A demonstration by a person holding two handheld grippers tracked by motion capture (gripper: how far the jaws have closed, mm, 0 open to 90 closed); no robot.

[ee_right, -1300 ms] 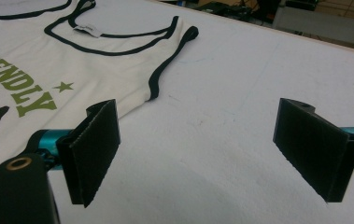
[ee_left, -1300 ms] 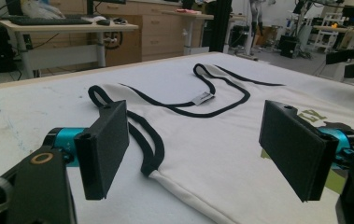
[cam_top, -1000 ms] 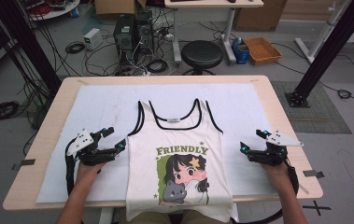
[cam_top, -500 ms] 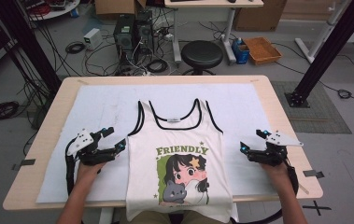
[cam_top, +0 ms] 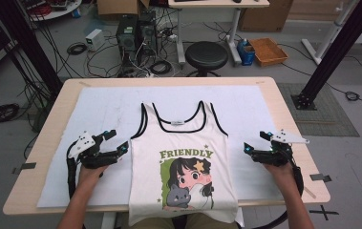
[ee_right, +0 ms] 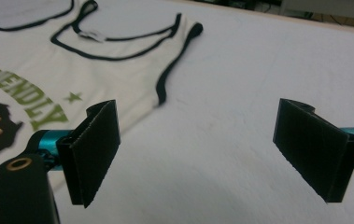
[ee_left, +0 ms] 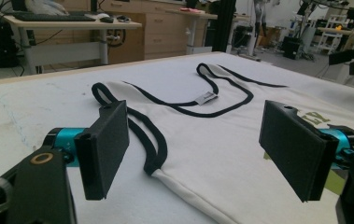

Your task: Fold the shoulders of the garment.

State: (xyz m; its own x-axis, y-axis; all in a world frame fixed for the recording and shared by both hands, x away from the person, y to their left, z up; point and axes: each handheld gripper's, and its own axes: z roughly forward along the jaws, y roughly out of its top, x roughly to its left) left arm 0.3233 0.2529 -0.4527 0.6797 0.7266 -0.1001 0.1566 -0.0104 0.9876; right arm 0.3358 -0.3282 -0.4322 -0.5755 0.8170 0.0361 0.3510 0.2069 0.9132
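No change from a second ago: both hands parked, tank top (cam_top: 183,162) flat mid-table on white mat (cam_top: 97,109), hem over near edge. My left gripper (cam_top: 116,145) gapes at its left armhole; right gripper (cam_top: 255,148) gapes, well off right side. Work not begun. Nothing obstructs.

High view: fixed overhead, looking forward and down on the table (cam_top: 288,119). Both gripper views sit low and close, facing inward across the white mat. All three share the tank top (cam_top: 183,167).
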